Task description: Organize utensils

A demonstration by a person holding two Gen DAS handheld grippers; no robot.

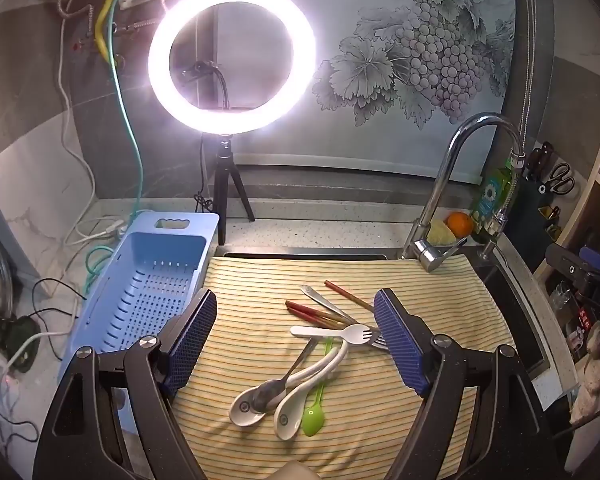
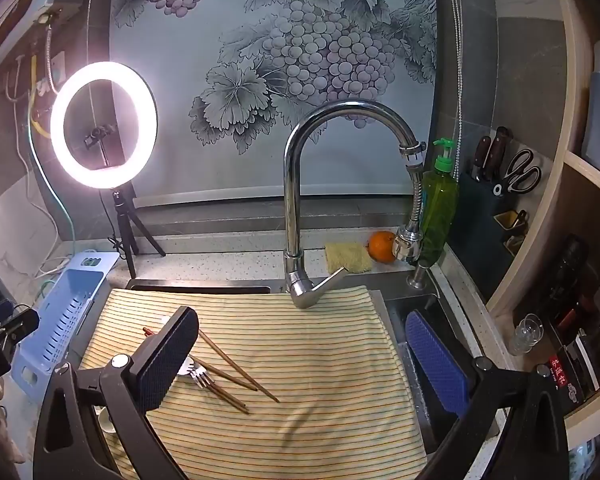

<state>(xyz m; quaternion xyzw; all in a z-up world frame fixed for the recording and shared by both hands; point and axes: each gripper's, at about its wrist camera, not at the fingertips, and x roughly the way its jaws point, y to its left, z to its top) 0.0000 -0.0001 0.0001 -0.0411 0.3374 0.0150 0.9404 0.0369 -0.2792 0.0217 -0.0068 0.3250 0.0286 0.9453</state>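
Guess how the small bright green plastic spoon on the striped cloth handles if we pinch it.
The small bright green plastic spoon looks thin, so probably light and a bit flexible. Its handle runs under the white ceramic spoons, so lifting it may drag them. It lies flat on the striped yellow cloth, so the fingers may catch fabric.

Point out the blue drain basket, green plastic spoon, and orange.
blue drain basket [image 1: 152,292], left wrist view, on its slotted floor.
green plastic spoon [image 1: 313,420], left wrist view, on the bowl.
orange [image 2: 381,246], right wrist view, on the middle of its skin.
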